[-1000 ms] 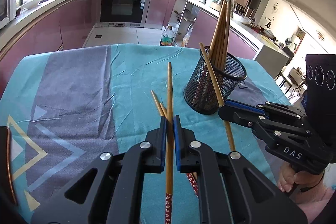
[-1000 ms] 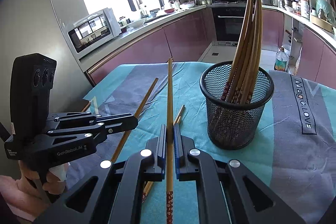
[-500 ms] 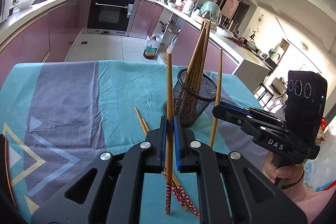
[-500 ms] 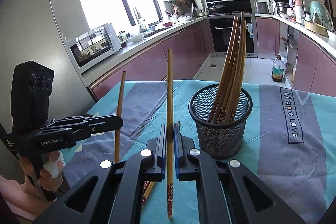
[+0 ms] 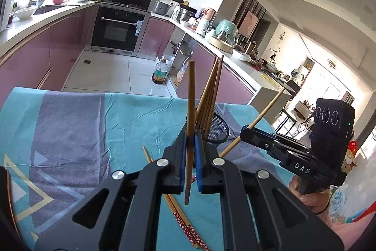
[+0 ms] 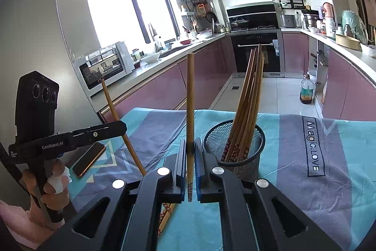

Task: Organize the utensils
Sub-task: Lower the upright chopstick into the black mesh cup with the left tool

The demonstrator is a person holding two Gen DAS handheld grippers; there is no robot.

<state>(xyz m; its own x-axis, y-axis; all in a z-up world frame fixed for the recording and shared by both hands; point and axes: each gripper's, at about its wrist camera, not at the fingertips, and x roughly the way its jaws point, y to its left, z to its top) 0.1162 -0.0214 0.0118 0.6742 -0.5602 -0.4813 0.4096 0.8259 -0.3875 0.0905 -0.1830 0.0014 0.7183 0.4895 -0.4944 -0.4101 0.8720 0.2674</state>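
My left gripper (image 5: 190,137) is shut on a wooden chopstick (image 5: 190,95) that stands nearly upright, its red patterned end hanging above the cloth. My right gripper (image 6: 190,144) is shut on a second chopstick (image 6: 190,91), also upright and off the table. Each gripper shows in the other's view, left gripper (image 6: 121,126) and right gripper (image 5: 245,133), each with its stick slanting. A black mesh holder (image 6: 235,154) with several chopsticks (image 6: 249,95) stands just ahead and right of the right gripper; the mesh holder (image 5: 219,129) lies between the two grippers. Two loose chopsticks (image 5: 179,215) lie on the cloth.
A teal and grey tablecloth (image 6: 317,180) covers the table. A phone (image 6: 89,159) lies on it near the hand holding the left gripper. Kitchen counters, an oven and a bottle on the floor (image 6: 306,91) lie beyond the table's far edge.
Both grippers have risen with their chopsticks, whose lower ends left the cloth. The sticks turned from slanting to near upright, and the holder now sits lower in both views.
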